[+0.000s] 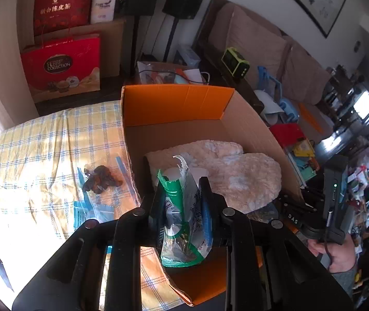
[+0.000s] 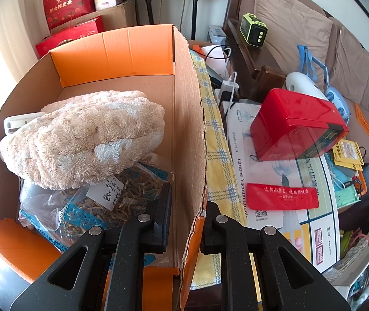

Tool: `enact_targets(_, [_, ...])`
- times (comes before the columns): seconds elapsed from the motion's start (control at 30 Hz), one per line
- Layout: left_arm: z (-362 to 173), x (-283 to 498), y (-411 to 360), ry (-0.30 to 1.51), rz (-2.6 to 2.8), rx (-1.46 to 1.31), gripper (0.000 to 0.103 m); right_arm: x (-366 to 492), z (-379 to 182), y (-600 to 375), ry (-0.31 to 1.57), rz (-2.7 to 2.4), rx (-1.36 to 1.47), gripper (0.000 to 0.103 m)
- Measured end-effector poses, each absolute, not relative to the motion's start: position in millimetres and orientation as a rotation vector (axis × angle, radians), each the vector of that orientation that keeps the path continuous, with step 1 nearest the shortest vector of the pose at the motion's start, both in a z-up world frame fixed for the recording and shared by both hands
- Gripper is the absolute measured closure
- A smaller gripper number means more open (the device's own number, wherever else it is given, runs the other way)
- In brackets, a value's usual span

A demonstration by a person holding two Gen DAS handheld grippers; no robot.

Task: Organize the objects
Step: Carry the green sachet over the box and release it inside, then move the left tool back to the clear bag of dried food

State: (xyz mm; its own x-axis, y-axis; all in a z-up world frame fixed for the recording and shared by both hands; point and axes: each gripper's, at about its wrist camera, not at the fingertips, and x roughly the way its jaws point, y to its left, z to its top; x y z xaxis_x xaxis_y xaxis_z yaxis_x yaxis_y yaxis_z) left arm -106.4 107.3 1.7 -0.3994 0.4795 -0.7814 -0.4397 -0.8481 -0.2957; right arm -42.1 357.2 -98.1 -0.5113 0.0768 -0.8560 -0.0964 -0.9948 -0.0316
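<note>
My left gripper [image 1: 182, 184] is shut on a green and clear plastic packet [image 1: 182, 233], held upright over the near end of an open cardboard box [image 1: 174, 103] with orange flaps. Inside the box lies a fluffy beige towel [image 1: 236, 171]. The right wrist view shows my right gripper [image 2: 189, 207] shut on the box's right wall [image 2: 187, 129], one finger inside and one outside. Under the towel [image 2: 88, 134] sits a clear bag of dried strips [image 2: 101, 202]. A white object [image 2: 16, 124] pokes out by the left wall.
A clear bag of dark dried pieces [image 1: 99, 181] lies on the yellow checked cloth [image 1: 42, 150] left of the box. Right of the box are a red tin [image 2: 296, 124] and a white carton [image 2: 262, 181]. Red gift bags [image 1: 62, 62] and speaker stands stand behind.
</note>
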Motion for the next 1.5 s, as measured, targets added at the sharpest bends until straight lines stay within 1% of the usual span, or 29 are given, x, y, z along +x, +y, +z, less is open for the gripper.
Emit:
enact_targets(0.13, [-6.3,-94.5,125.8,0.017,2.185,-1.271,0.080,-42.1,-98.1,357.0,0.031,2.648,-1.498,0.086])
enact_targets(0.2, [-9.8,-87.4,133.8,0.064,2.173,-1.259,0.072,-42.0,-98.3,357.4,0.034,2.648,-1.497,0.086])
enact_targets(0.23, [-11.3,-85.2,136.5,0.085,2.174,-1.254,0.070,-42.1,-98.2,357.4,0.035,2.649,-1.497,0.086])
enact_targets(0.27, [-12.8,-83.6,138.5,0.103,2.173,-1.250,0.064,-42.2,-98.3,357.5,0.037,2.649,-1.496,0.086])
enact_targets(0.3, [-14.0,-82.9,140.2,0.114,2.174,-1.250,0.053,-42.4,-98.3,357.6,0.037,2.649,-1.496,0.086])
enact_targets(0.37, [-15.8,-83.3,139.9,0.125,2.194,-1.250,0.041,-42.3,-98.3,357.5,0.037,2.649,-1.496,0.086])
enact_targets(0.47, [-15.7,-86.8,136.2,0.118,2.198,-1.257,0.037,-42.2,-98.2,357.3,0.039,2.651,-1.496,0.086])
enact_targets(0.6, [-12.1,-90.0,129.8,0.083,2.211,-1.257,0.024,-41.8,-98.2,357.4,0.040,2.652,-1.496,0.086])
enact_targets(0.83, [-3.0,-93.4,116.2,0.058,2.252,-1.240,0.024,-41.4,-98.1,356.8,0.042,2.652,-1.495,0.086])
enact_targets(0.97, [0.8,-94.9,102.8,0.060,2.305,-1.223,0.020,-41.4,-98.1,356.7,0.042,2.652,-1.495,0.086])
enact_targets(1.1, [0.6,-98.9,86.8,0.058,2.369,-1.222,0.018,-41.2,-98.1,356.9,0.042,2.653,-1.494,0.086])
enact_targets(1.23, [-4.4,-104.9,67.5,0.057,2.414,-1.231,0.016,-41.1,-98.1,356.9,0.043,2.653,-1.494,0.086])
enact_targets(1.3, [-9.2,-109.6,57.0,0.056,2.442,-1.248,0.014,-40.9,-98.1,357.1,0.042,2.653,-1.494,0.086])
enact_targets(1.5, [-32.8,-121.5,22.7,0.015,2.492,-1.333,0.014,-39.7,-95.7,357.1,0.042,2.659,-1.487,0.086])
